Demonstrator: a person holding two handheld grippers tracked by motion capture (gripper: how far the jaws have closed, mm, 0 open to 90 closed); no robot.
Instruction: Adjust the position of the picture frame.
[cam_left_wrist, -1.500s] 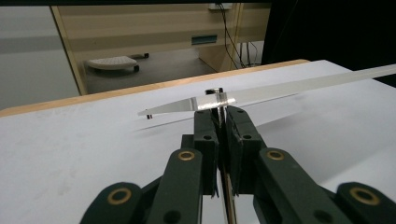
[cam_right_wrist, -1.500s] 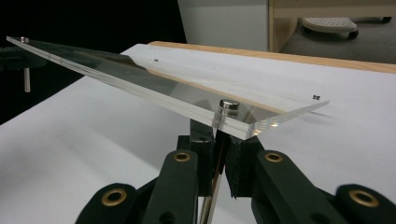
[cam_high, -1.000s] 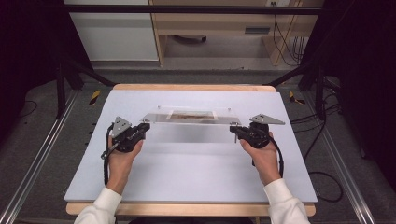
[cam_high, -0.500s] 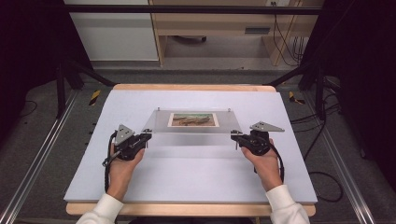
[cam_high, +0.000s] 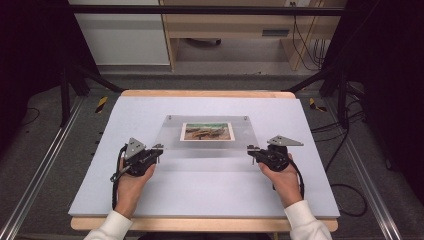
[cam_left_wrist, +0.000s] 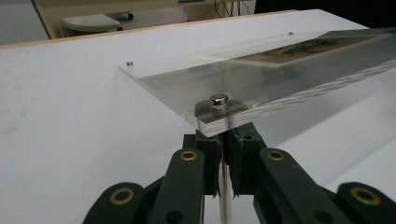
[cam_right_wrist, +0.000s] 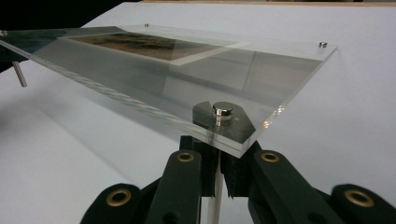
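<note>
Since the earlier frames, the clear acrylic panel (cam_high: 210, 141) has tipped from nearly edge-on to the high view to a shallow slope, so that the printed picture (cam_high: 207, 131) sandwiched in it now faces up, and both hands have drawn back toward the person's side. Largest first: the white table (cam_high: 200, 195) carries the work, and the panel sits over its middle, far edge low near the surface and near edge raised. I judge the slope deliberate, the far edge being lowered first so the panel can be laid flat without dropping. The left gripper (cam_high: 156, 150) and the right gripper (cam_high: 251, 151) each take one near corner, which keeps the panel level from side to side and leaves the picture untouched. In the left gripper view the jaws are closed tight on a thin pale pin (cam_left_wrist: 224, 186) hanging beneath the corner, below the metal stud (cam_left_wrist: 219, 100) on top. The right gripper view shows the same arrangement: jaws closed on the pin (cam_right_wrist: 215, 186) under the stud (cam_right_wrist: 222, 109). Holding by the pins, not the faces, avoids marking the acrylic. Two smaller studs (cam_high: 169, 117) mark the far corners. A loose pin (cam_right_wrist: 18, 73) hangs at the opposite near corner in the right gripper view.
</note>
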